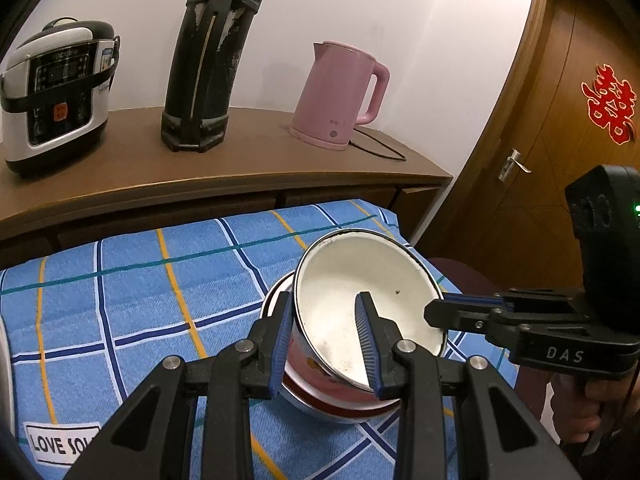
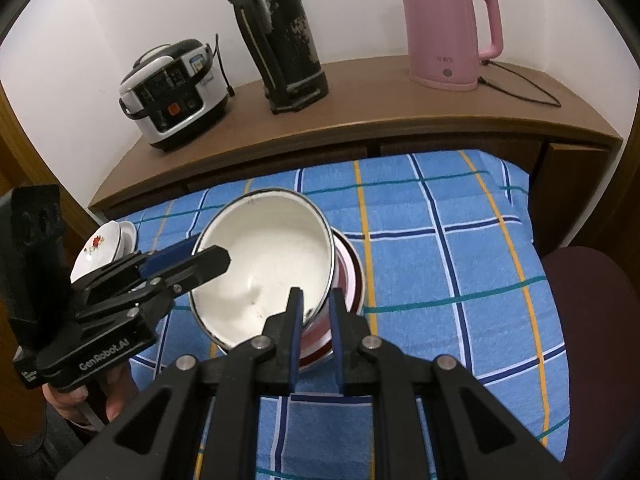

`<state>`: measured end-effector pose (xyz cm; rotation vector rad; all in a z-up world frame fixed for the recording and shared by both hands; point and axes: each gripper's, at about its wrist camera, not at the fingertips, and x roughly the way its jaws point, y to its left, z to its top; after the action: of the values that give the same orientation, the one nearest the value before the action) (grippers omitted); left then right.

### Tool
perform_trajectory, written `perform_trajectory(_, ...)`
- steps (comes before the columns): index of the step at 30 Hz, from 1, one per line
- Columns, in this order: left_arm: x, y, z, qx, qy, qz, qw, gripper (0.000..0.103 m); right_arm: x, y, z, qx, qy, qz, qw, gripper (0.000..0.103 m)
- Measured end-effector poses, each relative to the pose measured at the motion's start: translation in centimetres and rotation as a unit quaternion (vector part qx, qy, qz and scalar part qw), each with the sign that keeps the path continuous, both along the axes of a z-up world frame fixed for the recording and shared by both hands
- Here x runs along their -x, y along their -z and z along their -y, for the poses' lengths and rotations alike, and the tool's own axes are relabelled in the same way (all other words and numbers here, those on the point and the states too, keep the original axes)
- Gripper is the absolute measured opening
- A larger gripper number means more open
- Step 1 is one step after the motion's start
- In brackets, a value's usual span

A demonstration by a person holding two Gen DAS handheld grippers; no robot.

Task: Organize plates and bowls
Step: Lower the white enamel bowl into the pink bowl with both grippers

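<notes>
A white enamel bowl [image 1: 360, 300] with a red outside sits tilted on a red-and-white bowl [image 1: 320, 400] on the blue checked cloth. My left gripper [image 1: 325, 312] straddles its near rim, one finger inside and one outside, jaws apart. My right gripper [image 2: 316, 304] is shut on the bowl's [image 2: 264, 264] rim from the other side; it shows at the right in the left wrist view [image 1: 432, 314]. The left gripper shows in the right wrist view [image 2: 216, 260]. A small flowered dish [image 2: 98, 246] stands at the far left.
A wooden cabinet [image 1: 240, 148] behind the cloth carries a rice cooker [image 1: 56, 92], a black thermos [image 1: 208, 60] and a pink kettle [image 1: 340, 96] with its cord. A wooden door [image 1: 560, 140] is to the right. A dark chair seat [image 2: 592, 320] is beside the table.
</notes>
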<state>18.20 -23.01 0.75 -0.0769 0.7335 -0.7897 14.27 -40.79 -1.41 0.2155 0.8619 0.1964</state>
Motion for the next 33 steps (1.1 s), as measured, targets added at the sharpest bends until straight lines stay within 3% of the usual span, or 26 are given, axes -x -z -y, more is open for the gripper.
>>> perform_trajectory(33,-0.5,1.4,0.3,-0.021,0.015,-0.021,0.9994,0.034,-0.6,1.0,0.2,-0.007,0.001,-0.02,1.0,0.014)
